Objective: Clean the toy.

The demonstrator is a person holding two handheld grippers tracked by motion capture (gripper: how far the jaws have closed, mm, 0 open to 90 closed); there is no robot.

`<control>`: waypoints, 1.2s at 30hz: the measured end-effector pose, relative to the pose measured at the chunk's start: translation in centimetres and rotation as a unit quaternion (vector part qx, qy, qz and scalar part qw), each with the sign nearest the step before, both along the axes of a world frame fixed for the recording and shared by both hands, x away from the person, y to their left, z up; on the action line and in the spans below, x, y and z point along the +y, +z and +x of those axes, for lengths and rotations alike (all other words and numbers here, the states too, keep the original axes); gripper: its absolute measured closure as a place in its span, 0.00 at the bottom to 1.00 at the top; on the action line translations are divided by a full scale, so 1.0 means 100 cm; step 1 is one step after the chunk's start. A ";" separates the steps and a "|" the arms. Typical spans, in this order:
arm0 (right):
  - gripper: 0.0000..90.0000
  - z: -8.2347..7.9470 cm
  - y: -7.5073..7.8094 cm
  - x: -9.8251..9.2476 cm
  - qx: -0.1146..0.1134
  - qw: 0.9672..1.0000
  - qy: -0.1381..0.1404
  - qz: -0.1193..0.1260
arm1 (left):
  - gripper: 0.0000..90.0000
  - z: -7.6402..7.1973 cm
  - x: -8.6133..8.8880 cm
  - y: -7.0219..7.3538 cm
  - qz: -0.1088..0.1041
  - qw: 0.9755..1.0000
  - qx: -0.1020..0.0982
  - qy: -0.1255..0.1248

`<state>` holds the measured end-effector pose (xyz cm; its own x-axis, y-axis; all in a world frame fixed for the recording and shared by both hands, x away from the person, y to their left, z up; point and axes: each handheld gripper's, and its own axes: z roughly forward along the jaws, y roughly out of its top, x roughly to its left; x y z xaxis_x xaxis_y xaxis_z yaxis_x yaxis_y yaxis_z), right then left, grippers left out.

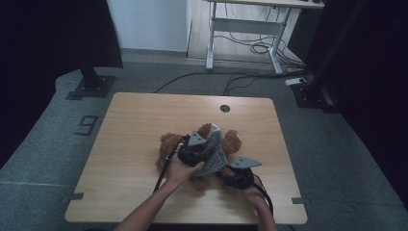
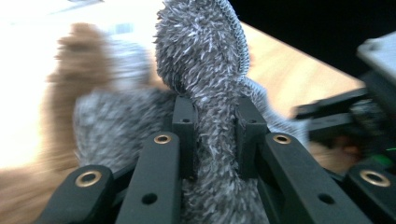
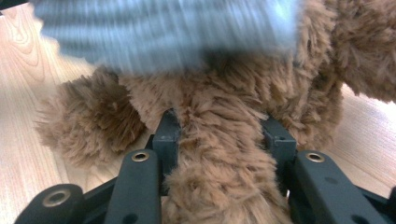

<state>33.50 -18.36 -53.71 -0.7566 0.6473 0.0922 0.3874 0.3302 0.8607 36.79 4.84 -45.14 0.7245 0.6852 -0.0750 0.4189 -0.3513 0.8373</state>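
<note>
A brown plush bear lies on the wooden table under both hands. A grey fuzzy garment drapes over its middle. My left gripper is shut on a fold of the grey garment, which bulges up between the two black jaws. My right gripper sits at the bear's near right side, and its jaws press on a brown furry limb of the bear. The blurred grey garment crosses the top of the right gripper view. The right gripper appears at the right edge of the left gripper view.
A round cable hole sits near the table's far edge. Beyond the table stand a white desk frame with cables on the floor and a black stand base at the left.
</note>
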 end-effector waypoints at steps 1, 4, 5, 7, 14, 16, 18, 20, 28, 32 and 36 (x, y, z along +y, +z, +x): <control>0.66 0.000 0.000 -0.001 0.002 1.000 0.002 0.002 | 0.83 0.003 0.015 -0.001 -0.005 1.000 0.003 0.012; 0.66 0.000 -0.001 -0.001 0.003 1.000 0.003 0.003 | 0.83 0.005 0.034 -0.002 -0.017 0.999 0.006 0.026; 0.66 0.000 -0.001 -0.001 0.005 1.000 0.004 0.004 | 0.83 0.003 0.048 -0.002 -0.038 0.999 0.006 0.033; 0.66 0.000 -0.001 -0.001 0.005 1.000 0.005 0.002 | 0.83 0.000 0.059 0.000 -0.055 0.998 0.001 0.038; 0.66 0.000 -0.001 -0.001 0.007 1.000 0.003 0.003 | 0.83 -0.006 0.091 0.009 -0.067 0.995 -0.022 0.065; 0.66 0.000 -0.001 -0.001 0.010 1.000 0.003 0.004 | 0.83 -0.004 0.104 0.005 -0.071 0.995 -0.015 0.072; 0.66 0.000 -0.001 -0.001 0.010 1.000 0.004 0.004 | 0.83 -0.004 0.114 -0.001 -0.071 0.994 -0.008 0.082; 0.66 0.000 -0.001 -0.001 0.010 1.000 0.004 0.003 | 0.83 -0.003 0.127 -0.007 -0.073 0.993 0.000 0.094; 0.66 0.001 -0.001 -0.001 0.012 1.000 0.005 0.004 | 0.83 0.003 0.156 -0.027 -0.071 0.989 0.027 0.126; 0.66 0.001 -0.001 -0.001 0.012 1.000 0.005 0.004 | 0.83 0.002 0.160 -0.027 -0.060 0.989 0.025 0.136; 0.66 0.001 -0.001 -0.001 0.013 1.000 0.006 0.006 | 0.83 -0.004 0.154 -0.018 -0.078 0.988 0.018 0.131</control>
